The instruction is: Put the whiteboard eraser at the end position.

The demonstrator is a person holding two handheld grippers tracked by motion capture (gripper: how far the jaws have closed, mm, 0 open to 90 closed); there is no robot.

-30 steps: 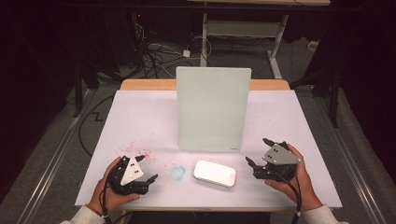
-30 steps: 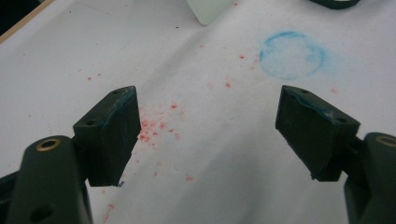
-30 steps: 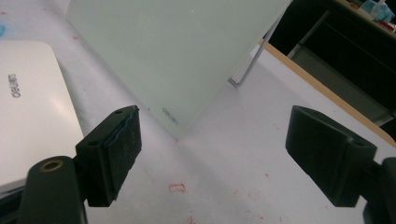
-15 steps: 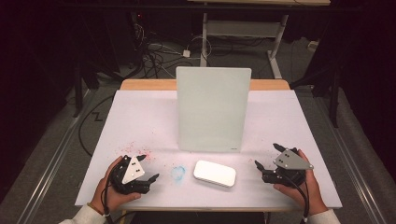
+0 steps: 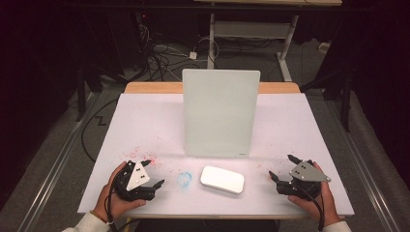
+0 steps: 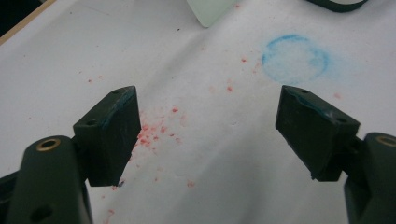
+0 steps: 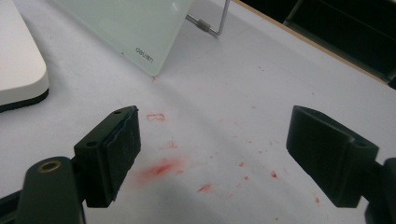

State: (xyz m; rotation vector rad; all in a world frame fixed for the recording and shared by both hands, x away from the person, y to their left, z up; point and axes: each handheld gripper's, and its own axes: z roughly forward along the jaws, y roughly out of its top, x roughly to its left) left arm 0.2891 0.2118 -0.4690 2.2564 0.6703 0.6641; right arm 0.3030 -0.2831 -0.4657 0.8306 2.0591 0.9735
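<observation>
Now the right gripper [image 5: 283,170] has drawn back from the eraser [image 5: 222,179], jaws apart. The left gripper [image 5: 151,175] stays wide too, so nothing is held.

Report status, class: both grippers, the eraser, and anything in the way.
Left gripper open, empty. Right gripper open, empty. White eraser flat between them, untouched. Glass board upright behind it; nothing blocking.

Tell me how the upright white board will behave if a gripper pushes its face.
The board looks like a stiff, smooth panel, so likely slippery. It stands nearly upright on a thin wire stand, so a push high on its face would probably tip it backward rather than slide it.
</observation>
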